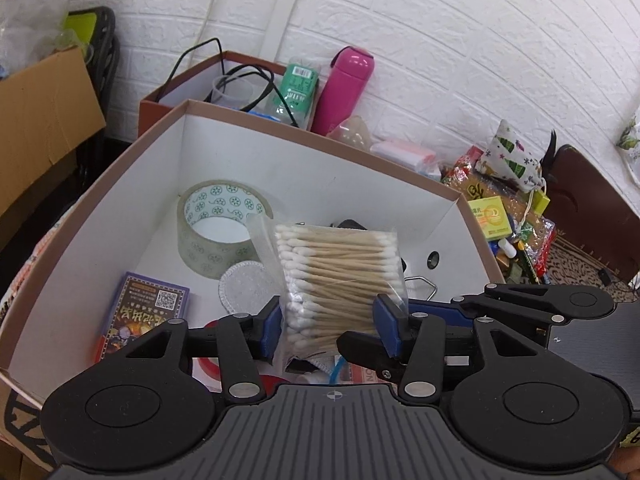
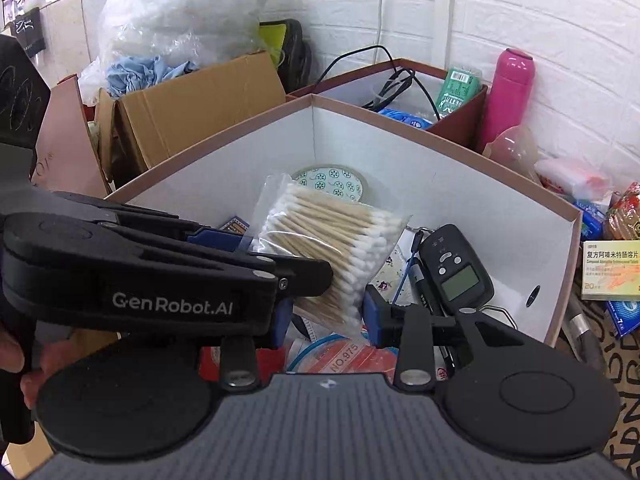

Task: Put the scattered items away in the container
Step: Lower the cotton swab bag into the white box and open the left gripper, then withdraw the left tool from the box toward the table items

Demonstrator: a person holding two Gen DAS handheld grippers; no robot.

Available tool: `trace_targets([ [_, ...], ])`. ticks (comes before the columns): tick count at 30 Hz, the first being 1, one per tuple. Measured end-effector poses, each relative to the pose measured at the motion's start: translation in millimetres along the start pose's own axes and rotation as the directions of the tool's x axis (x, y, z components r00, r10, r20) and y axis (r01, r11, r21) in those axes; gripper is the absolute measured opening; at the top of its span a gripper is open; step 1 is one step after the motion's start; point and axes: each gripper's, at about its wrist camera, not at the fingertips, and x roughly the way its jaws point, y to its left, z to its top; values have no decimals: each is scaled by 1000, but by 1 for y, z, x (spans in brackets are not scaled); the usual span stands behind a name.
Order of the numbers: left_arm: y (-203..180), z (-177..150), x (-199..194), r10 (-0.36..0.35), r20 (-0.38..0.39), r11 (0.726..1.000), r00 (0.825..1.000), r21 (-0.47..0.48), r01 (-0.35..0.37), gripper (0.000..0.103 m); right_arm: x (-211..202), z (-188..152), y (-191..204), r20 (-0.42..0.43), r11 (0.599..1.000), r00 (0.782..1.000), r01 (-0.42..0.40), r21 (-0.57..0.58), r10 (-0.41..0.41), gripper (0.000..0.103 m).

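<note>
A clear bag of cotton swabs [image 1: 336, 276] hangs tilted over the white-lined box [image 1: 304, 130], above the clutter inside it. My left gripper [image 1: 330, 328] is open, its blue pads standing at the two ends of the swabs without squeezing them. My right gripper [image 2: 328, 316] comes in from the right and is shut on the bag's lower end [image 2: 332, 304]. In the right wrist view the left gripper crosses in front from the left. Inside the box lie a tape roll [image 1: 224, 232], a purple card pack [image 1: 152, 312], a round cotton pad [image 1: 244, 288] and a black hand scale [image 2: 456, 268].
Behind stands a brown box with cables [image 1: 240, 80], and a pink bottle [image 1: 348, 88] is beside it. A cardboard carton [image 1: 44, 112] sits at the left. Right of the box lie a patterned pouch [image 1: 512, 156], a yellow medicine box [image 1: 496, 216] and snack packs.
</note>
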Motion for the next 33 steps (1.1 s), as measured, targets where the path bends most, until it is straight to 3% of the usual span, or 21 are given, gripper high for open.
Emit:
trace_targets([
  [4,0,0,1,1,-2,1000,1000,-7,-1,72,1,0,2,2,1000,1000,-5,-6,5,45],
  [5,0,0,0,-2,-4,1000,1000,-12,2,81,0,0,2,8,1000,1000,2,-12,-2,56],
  [6,-1,0,0,-4,-3,1000,1000,-18,4,86,0,0,3,17,1000,1000,15,-24,-15,82],
  [7,-1,0,-3,5,7,1000,1000,-23,-5,95,-2,0,4,28,999,999,35,-40,-34,94],
  [8,-3,-1,-6,23,20,999,1000,-25,-23,98,-4,-1,6,45,997,997,57,-58,-54,98],
  [11,-4,-1,-12,46,37,999,998,-31,-45,103,-10,-1,4,65,994,995,83,-75,-78,98],
  [17,-10,-10,-18,26,17,998,1000,-65,-25,103,-14,-9,-6,49,997,996,74,-16,-74,100],
  [24,-37,-22,-22,1,49,999,999,-54,1,103,-34,-21,-9,66,998,996,64,1,-64,101],
  [33,-70,-27,-20,-23,34,997,999,-74,25,103,-66,-35,-28,117,996,990,73,58,-79,102],
])
